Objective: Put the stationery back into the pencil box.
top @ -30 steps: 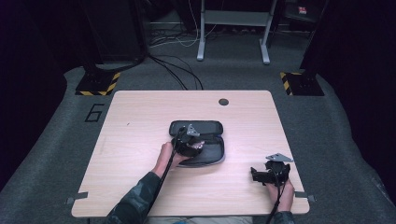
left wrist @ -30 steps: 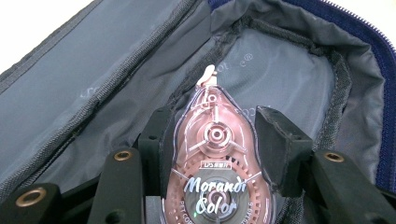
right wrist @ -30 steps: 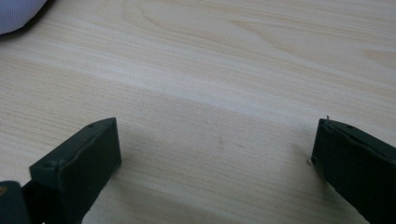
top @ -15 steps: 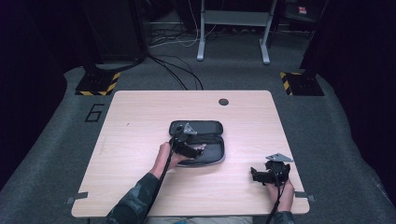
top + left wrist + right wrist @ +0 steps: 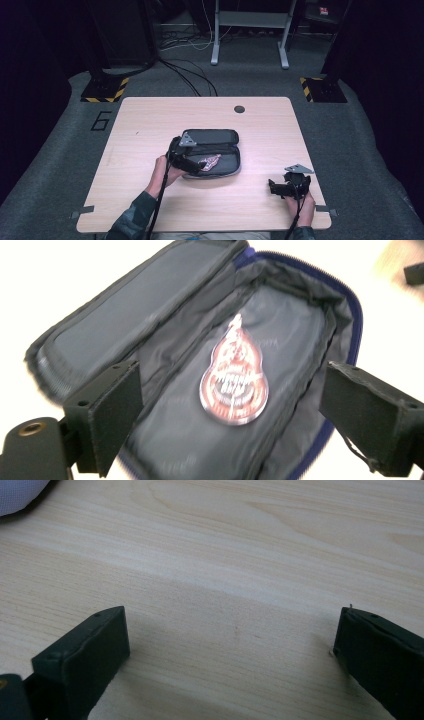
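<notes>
Left gripper (image 5: 227,405) with jaws spread wide, just been opening, nothing pinched between them; seen in the left gripper view hanging over the open case, and in the high view at the case's left end, centre-left of the frame

Right gripper (image 5: 286,187) low at the lower right of the high view, jaws likewise parted and empty over bare wood

Table (image 5: 150,120), pale wood, across the middle of the high view

Case (image 5: 100,330), dark, unzipped, lid folded back toward the upper left of the left gripper view, blue zip along the right rim

Sticker (image 5: 234,377), red and drop-shaped, flat on the grey lining in the middle of the case, free of both pads
</notes>
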Action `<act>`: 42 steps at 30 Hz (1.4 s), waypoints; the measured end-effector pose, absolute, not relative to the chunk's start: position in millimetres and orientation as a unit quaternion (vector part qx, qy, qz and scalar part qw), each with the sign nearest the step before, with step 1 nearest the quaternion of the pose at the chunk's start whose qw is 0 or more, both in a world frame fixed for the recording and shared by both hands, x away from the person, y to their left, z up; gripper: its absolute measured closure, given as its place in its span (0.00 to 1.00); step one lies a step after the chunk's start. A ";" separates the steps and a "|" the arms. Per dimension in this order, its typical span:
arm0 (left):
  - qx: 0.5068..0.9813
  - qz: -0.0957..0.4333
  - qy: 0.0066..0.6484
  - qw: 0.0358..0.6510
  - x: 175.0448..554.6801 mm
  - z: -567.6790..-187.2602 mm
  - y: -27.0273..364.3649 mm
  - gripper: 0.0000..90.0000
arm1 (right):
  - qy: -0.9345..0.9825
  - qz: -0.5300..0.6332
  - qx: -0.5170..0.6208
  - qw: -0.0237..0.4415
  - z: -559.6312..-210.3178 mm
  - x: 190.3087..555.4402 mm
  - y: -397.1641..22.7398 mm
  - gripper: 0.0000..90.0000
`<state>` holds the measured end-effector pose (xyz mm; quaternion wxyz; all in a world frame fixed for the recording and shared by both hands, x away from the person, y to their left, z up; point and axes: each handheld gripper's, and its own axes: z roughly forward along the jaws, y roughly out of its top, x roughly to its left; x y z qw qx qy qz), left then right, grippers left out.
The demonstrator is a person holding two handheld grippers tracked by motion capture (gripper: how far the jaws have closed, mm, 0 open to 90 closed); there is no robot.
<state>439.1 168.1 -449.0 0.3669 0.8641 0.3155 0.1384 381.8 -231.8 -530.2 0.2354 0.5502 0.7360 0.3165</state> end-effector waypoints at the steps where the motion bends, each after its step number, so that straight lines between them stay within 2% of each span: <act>1: 0.863 0.151 0.314 0.365 436.3 -449.2 173.4 0.10 | 0.736 0.316 0.550 0.235 -530.2 381.8 -231.8 0.01; 14: 0.846 0.178 0.366 0.346 402.0 -461.8 243.2 0.03 | 0.736 0.316 0.551 0.235 -530.2 381.8 -231.7 0.01; 22: 0.825 0.205 0.411 0.330 387.9 -482.7 281.7 0.01 | 0.736 0.316 0.551 0.235 -530.2 381.9 -231.7 0.01; 26: 0.813 0.202 0.444 0.318 385.3 -495.3 300.4 0.00 | 0.736 0.316 0.550 0.235 -530.2 381.9 -231.7 0.01; 37: 0.793 0.210 0.487 0.301 376.6 -523.5 325.6 0.00 | 0.735 0.316 0.551 0.235 -530.2 381.8 -231.6 0.01; 42: 0.781 0.210 0.497 0.316 374.7 -529.2 331.8 0.00 | 0.736 0.316 0.551 0.236 -530.2 381.9 -231.6 0.01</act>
